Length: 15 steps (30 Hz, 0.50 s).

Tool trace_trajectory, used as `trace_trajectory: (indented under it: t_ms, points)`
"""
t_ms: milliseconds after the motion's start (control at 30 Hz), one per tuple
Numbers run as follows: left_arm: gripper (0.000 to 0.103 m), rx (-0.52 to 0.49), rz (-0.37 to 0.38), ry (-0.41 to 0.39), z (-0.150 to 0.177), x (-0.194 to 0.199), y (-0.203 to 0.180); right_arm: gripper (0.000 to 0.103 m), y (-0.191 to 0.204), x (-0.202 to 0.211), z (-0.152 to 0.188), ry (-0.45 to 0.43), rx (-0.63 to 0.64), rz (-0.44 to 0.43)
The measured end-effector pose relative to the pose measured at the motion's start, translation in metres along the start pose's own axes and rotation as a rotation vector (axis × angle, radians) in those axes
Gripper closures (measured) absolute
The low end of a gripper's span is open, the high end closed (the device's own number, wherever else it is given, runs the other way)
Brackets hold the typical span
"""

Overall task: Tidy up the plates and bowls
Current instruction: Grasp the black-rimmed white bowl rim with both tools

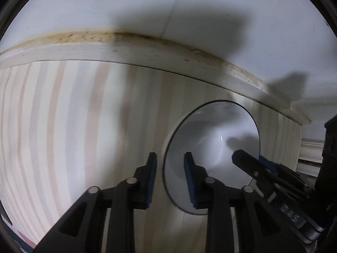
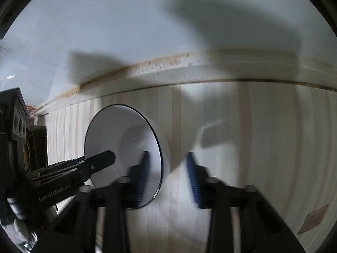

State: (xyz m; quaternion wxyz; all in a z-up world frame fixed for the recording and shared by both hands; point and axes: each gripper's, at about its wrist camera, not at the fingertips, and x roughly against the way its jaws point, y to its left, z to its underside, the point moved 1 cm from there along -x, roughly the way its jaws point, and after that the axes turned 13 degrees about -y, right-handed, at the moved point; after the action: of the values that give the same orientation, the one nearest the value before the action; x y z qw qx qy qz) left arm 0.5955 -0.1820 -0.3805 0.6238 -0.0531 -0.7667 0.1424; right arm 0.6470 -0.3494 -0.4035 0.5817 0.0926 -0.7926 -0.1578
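A white bowl with a thin dark rim [image 1: 212, 143] sits on the pale striped wooden table; it also shows in the right wrist view [image 2: 118, 135]. My left gripper [image 1: 170, 168] is open, its jaws straddling the bowl's left rim, one finger outside and one inside. My right gripper [image 2: 167, 168] is open, straddling the bowl's right rim in the same way. In the left wrist view the right gripper [image 1: 248, 160] reaches in over the bowl's right side. In the right wrist view the left gripper [image 2: 103, 158] reaches in over the bowl's left side.
The wooden table [image 1: 73, 126] ends at a raised pale back ledge [image 1: 130, 50] against a white wall [image 1: 105, 4]. Dark equipment [image 2: 14, 126] stands off the table's left end in the right wrist view. A brown tag [image 2: 313, 219] lies on the table at the right.
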Motion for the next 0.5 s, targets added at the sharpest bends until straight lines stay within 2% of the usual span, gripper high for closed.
trace_trajectory:
  t_ms: [67,267,500]
  points:
    - [0.083,-0.029,-0.020,-0.021,0.003,0.003,-0.005,0.091,-0.001,-0.003,0.002,-0.003,-0.007,-0.006]
    - [0.084,-0.068,-0.015,-0.059,0.008,0.023,-0.014,0.092,-0.002,0.006,0.009,-0.012,-0.012,-0.013]
    - [0.084,-0.140,0.013,-0.115,0.032,0.070,-0.030,0.092,0.001,0.056,0.026,-0.062,0.005,-0.023]
